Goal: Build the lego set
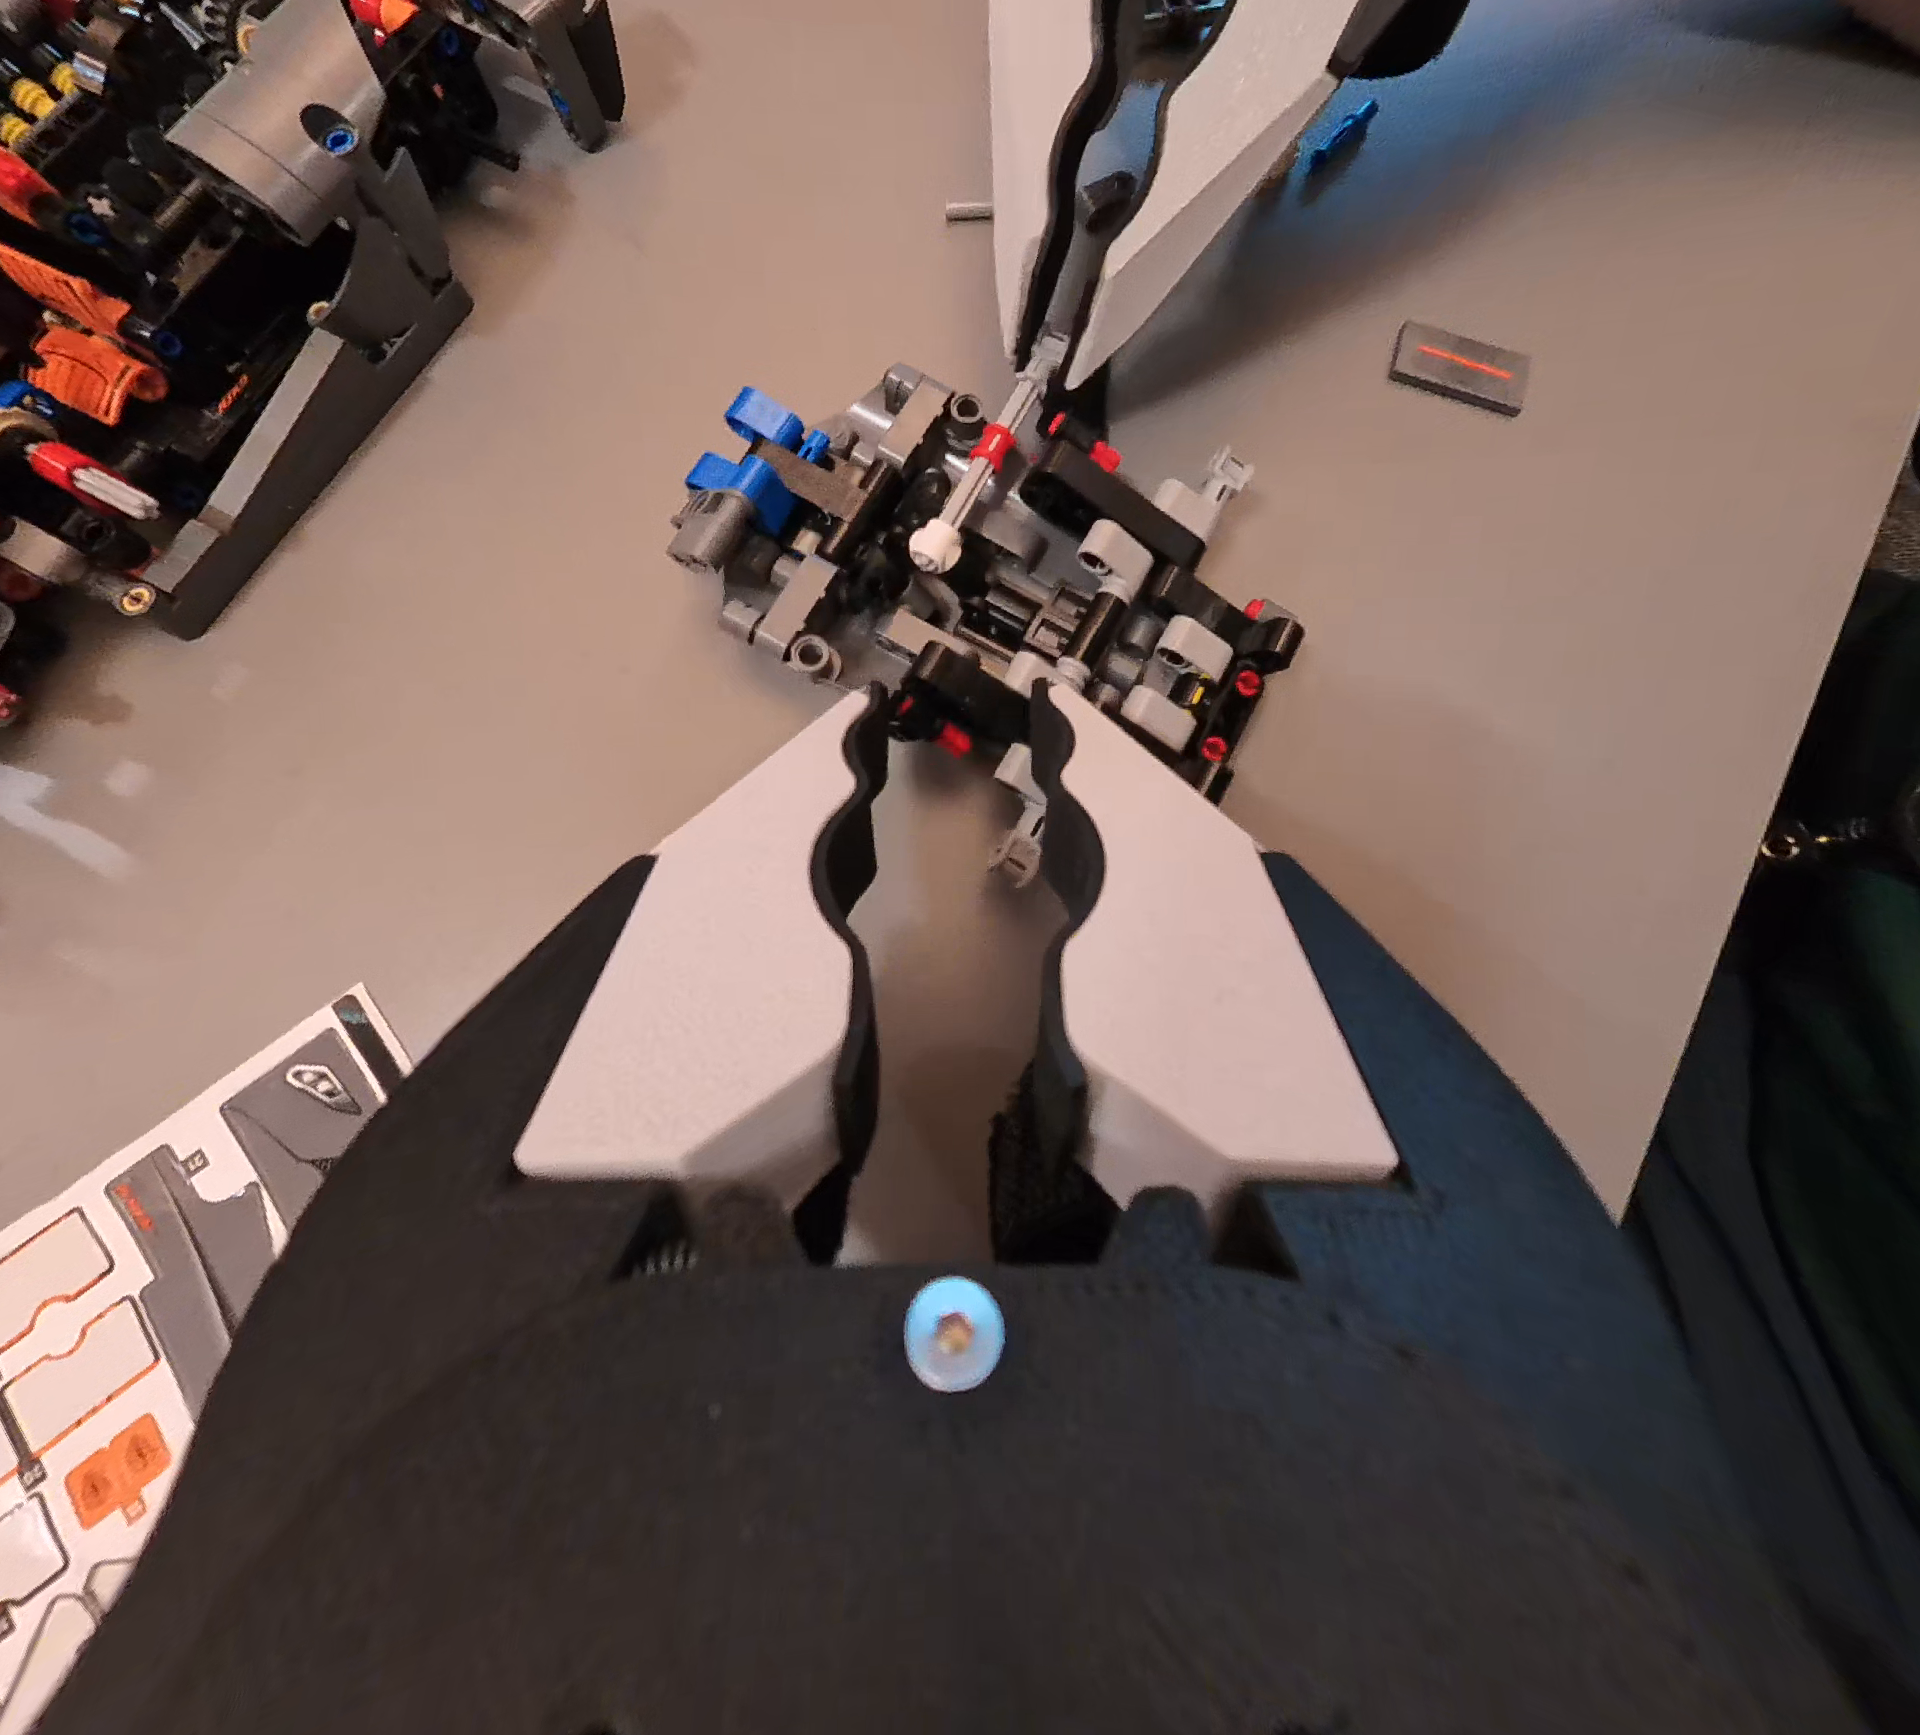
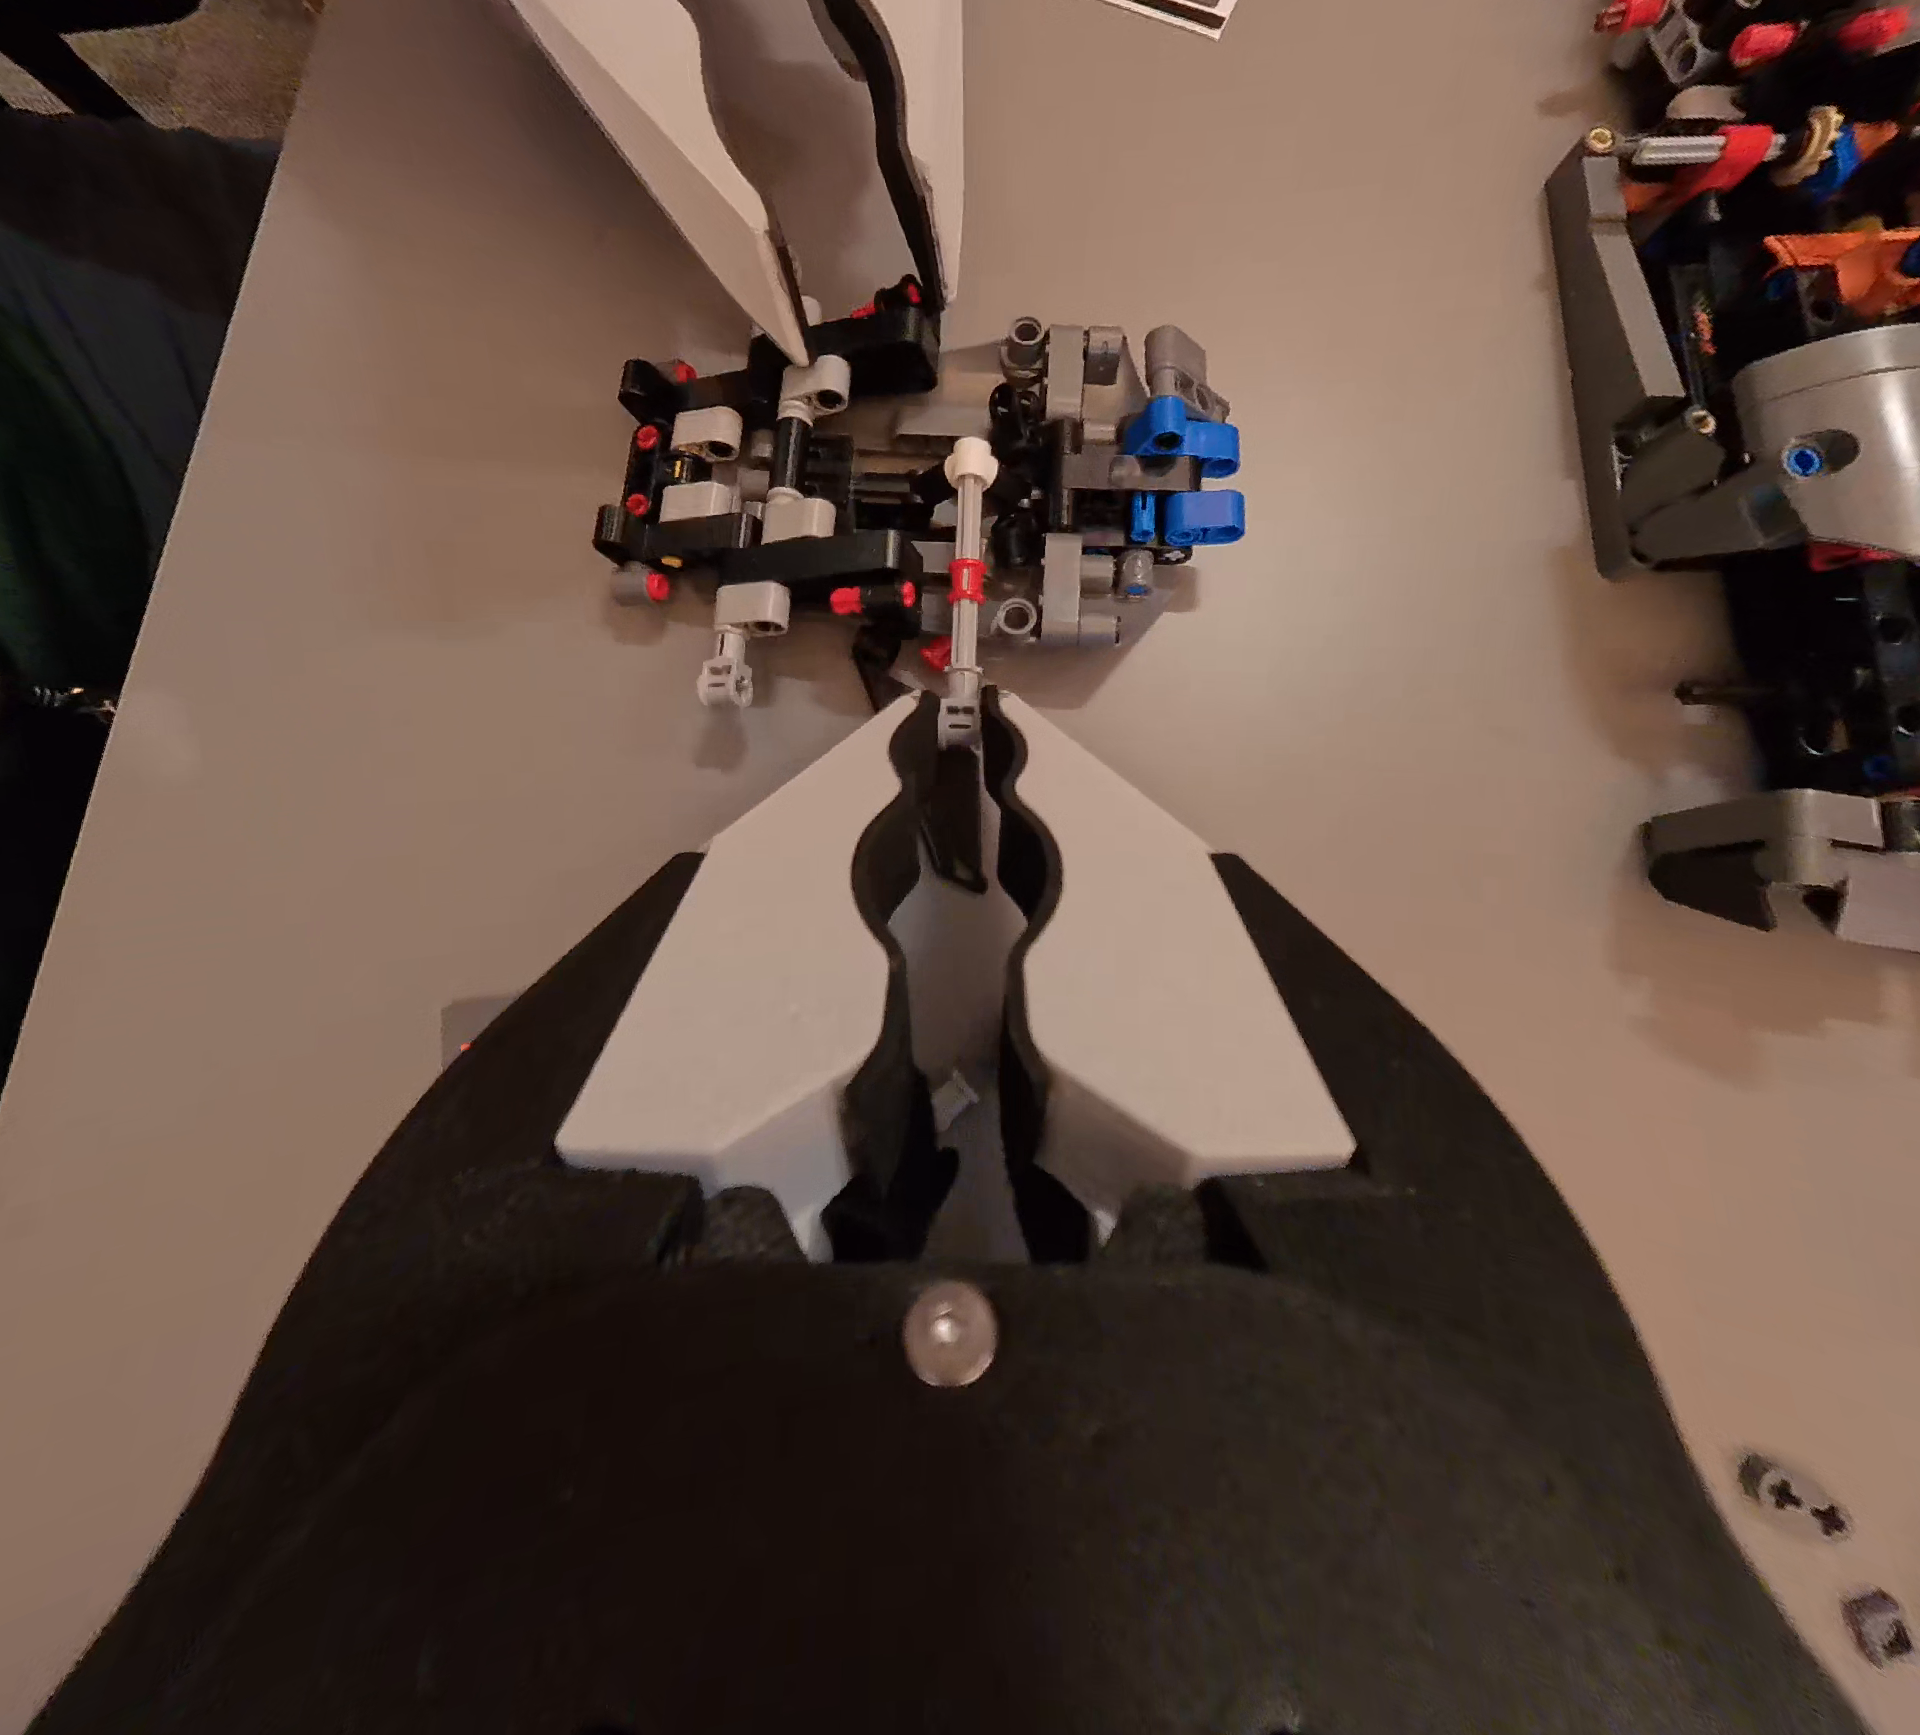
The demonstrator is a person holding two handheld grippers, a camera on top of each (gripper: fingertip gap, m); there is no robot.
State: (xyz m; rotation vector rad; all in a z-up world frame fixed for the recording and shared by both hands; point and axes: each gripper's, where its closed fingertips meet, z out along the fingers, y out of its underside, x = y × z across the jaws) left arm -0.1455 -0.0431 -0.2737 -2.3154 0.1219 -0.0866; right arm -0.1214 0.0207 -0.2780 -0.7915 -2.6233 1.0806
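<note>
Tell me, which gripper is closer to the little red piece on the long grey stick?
Right. The right gripper pinches the near end of the grey axle carrying the red bush. The left gripper grips a black beam on the small assembly's opposite side.

No writing is legible; the sticker sheet [image 1: 156, 1270], at seven o'clock in the left wrist view, bears only blurred marks.

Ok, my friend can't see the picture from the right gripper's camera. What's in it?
The right gripper pinches the end of a thin grey rod that reaches over a small black, grey and blue lego piece on a grey table. The left gripper holds the piece's far side. A bigger lego model sits at the right.
</note>
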